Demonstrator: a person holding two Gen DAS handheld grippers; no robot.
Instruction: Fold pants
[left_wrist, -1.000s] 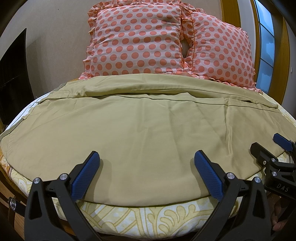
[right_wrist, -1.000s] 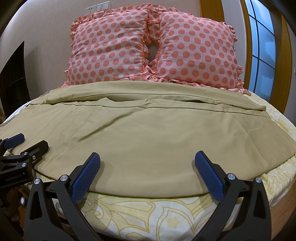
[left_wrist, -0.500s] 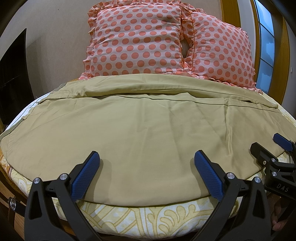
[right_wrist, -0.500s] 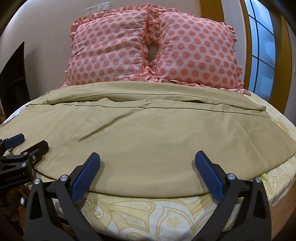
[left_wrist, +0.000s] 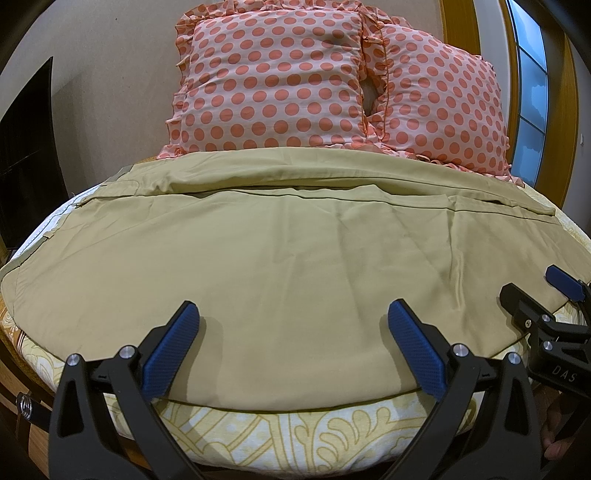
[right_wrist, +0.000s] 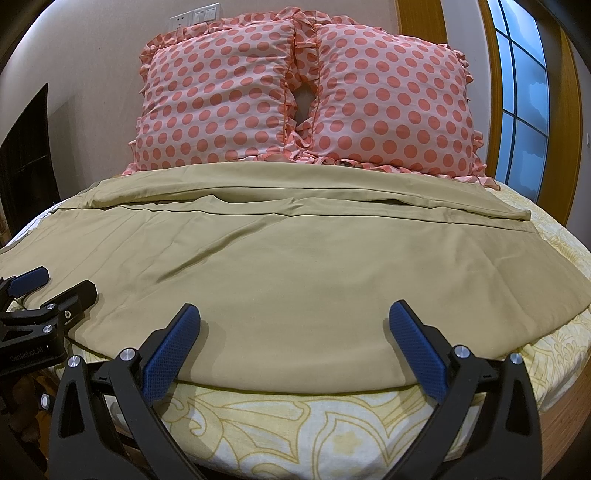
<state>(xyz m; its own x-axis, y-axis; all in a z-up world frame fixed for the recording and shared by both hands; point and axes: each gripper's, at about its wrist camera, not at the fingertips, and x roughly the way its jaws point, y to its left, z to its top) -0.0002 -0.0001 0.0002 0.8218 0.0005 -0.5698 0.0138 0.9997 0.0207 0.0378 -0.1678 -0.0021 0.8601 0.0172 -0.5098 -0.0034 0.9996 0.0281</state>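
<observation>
Nothing is seen to have shifted over the last second: the khaki pants (left_wrist: 280, 266) remain spread flat across the bed (left_wrist: 295, 432), and the left gripper (left_wrist: 291, 350) and right gripper (right_wrist: 293, 350) are still held wide open and empty at the near edge, so folding is judged not yet begun.

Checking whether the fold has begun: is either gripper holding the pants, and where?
Nothing is held. The left gripper and right gripper are both open over the near edge of the pants.

A home bedroom: a bed (right_wrist: 332, 428) in a yellow patterned sheet, two polka-dot pillows (right_wrist: 229, 99) against the wall, a wood-framed window (right_wrist: 524, 92).
</observation>
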